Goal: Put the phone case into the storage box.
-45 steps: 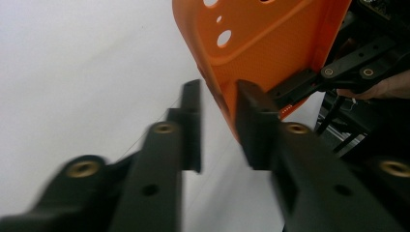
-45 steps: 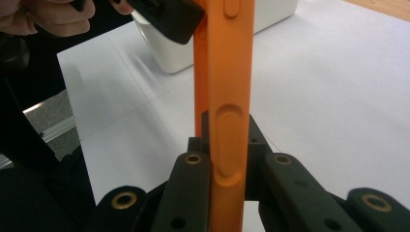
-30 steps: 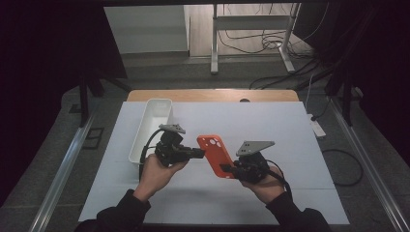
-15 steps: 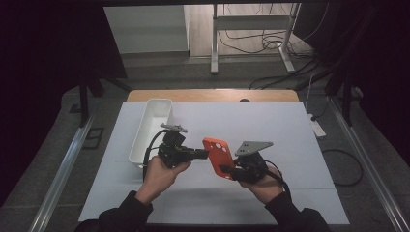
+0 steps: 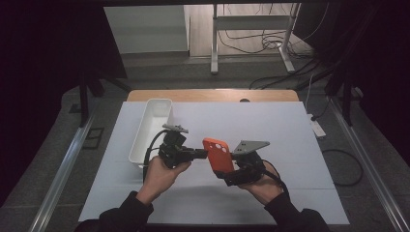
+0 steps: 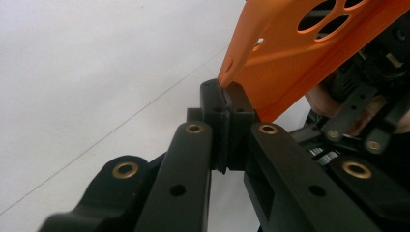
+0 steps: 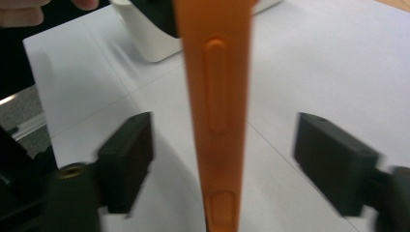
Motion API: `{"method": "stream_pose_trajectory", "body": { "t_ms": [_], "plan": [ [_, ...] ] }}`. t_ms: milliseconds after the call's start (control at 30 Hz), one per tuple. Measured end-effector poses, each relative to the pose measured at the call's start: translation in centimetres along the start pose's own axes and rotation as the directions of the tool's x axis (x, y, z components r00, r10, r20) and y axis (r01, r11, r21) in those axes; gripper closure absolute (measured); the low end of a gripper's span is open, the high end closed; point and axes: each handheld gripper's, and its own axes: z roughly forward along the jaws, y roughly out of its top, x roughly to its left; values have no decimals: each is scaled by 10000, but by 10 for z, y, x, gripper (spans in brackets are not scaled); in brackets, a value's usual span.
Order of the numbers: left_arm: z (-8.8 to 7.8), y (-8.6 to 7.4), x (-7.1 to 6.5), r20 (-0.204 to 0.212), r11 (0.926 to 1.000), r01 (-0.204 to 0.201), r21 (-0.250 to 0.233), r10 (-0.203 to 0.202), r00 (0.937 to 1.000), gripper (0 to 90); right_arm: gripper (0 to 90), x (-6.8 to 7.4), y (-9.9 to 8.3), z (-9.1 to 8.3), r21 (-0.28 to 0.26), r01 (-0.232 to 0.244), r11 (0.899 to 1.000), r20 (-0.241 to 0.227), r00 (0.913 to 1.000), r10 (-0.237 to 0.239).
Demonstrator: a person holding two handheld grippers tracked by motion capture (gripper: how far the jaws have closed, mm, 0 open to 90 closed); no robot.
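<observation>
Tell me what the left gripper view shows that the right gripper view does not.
Left gripper view: the left gripper shut on a corner of the orange phone case, and the camera cutouts in its back. Right gripper view: the right gripper with jaws wide apart, just opened and clear of the case's edge; the side buttons; the white bin behind. Both: the orange case above the white table.

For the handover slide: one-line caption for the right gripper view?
Right gripper jaws just opened, clear of the orange phone case standing edge-on between them.
</observation>
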Motion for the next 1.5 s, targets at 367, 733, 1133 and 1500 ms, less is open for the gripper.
{"method": "stream_pose_trajectory", "body": {
  "t_ms": [367, 733, 1133, 1500],
  "plan": [
    [-3, -1, 4, -266, 9997, -249, 7, 249, 9993, 895, 0, -3, -6, -2, 181, -137, 9997, 352, 9993, 131],
    [-7, 0, 7, -484, 9985, -534, 99, 538, 9974, 895, 0, -6, -11, -13, 76, -301, 9995, 475, 9984, 297],
    [-15, 3, 16, -846, 9988, -482, 64, 485, 9952, 895, 0, -6, -18, -28, 94, -421, 9991, 607, 9973, 414],
    [-24, 5, 24, -1025, 9990, -455, 15, 454, 9937, 895, 0, -7, -27, -45, -74, -536, 9985, 860, 9948, 540]
  ]
}}
